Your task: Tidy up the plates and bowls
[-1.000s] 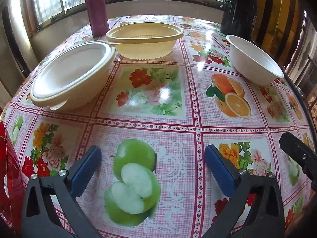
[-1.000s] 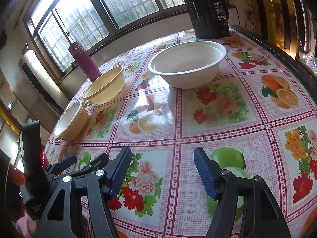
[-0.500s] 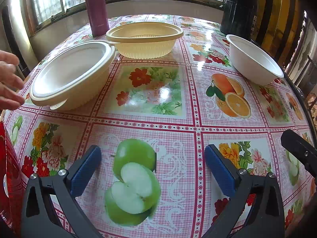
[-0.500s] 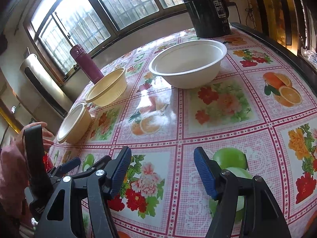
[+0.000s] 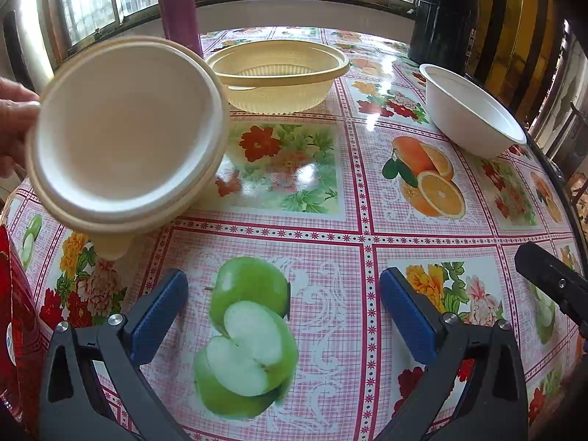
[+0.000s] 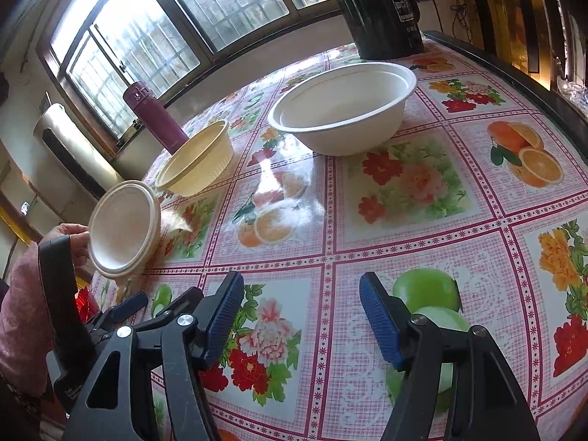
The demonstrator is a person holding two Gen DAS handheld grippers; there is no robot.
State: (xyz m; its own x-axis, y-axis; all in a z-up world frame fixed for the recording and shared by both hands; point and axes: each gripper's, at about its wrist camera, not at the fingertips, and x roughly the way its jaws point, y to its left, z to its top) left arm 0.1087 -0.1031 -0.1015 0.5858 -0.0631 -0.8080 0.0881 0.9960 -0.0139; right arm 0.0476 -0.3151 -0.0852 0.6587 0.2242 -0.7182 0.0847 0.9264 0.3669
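The round cream plastic bowl (image 5: pixel 125 136) is tipped up by a bare hand (image 5: pixel 13 125) ahead-left of the empty, wide-open left gripper (image 5: pixel 283 316), probably for stacking; right gripper (image 6: pixel 301 316) is also held open.

The right gripper (image 6: pixel 301 316) hovers low over the tablecloth (image 6: pixel 422 220), its blue pads apart with nothing between them; under the gap lies a printed flower square. At the lower left the left gripper (image 6: pixel 147 307) shows only in part, and its jaws cannot be judged from here. A bare hand (image 6: pixel 71 240) beside a pink sleeve (image 6: pixel 22 316) holds the cream bowl (image 6: pixel 123 229) by its rim, tilted so the inside faces the camera; just behind it stands the yellow bowl (image 6: pixel 196 163), touching the maroon bottle (image 6: pixel 154 117). The white bowl (image 6: pixel 343 108) stands farther back, near the black kettle (image 6: pixel 382 11), in front of the window (image 6: pixel 165 18).
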